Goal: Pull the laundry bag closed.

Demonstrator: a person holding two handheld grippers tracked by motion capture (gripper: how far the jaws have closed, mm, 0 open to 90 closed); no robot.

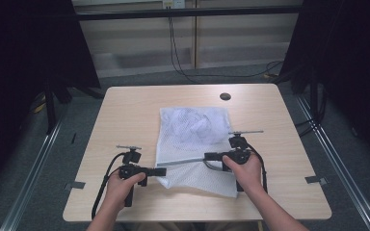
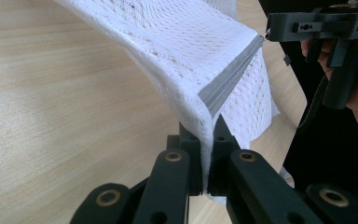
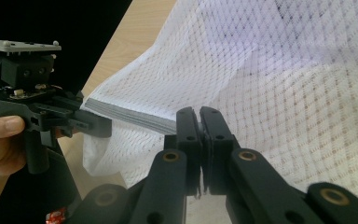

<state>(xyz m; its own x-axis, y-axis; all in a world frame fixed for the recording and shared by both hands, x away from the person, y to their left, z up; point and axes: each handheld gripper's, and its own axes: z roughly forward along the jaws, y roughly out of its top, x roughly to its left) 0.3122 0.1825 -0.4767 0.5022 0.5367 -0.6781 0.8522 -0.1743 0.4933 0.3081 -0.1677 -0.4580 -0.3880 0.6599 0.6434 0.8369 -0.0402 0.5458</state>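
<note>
A white mesh bag [image 1: 192, 134] lies in the middle of the table, with white cloth bunched inside its far half. A grey zipper band [image 1: 183, 162] runs across its near part and is lifted taut between the two grippers. My left gripper [image 1: 163, 171] is shut on the bag's near left corner, where the band ends; up close its jaws [image 2: 206, 135] pinch the mesh below the band [image 2: 230, 81]. My right gripper [image 1: 207, 156] is shut on the band's other end, seen close up [image 3: 199, 116] with the band [image 3: 130, 117] stretching away to the left gripper [image 3: 105, 126].
The light wooden table [image 1: 125, 110] has a small dark round hole [image 1: 225, 96] near its far edge. Black curtains hang at both sides, and cables run across the floor behind the table. Bare wood lies left and right of the bag.
</note>
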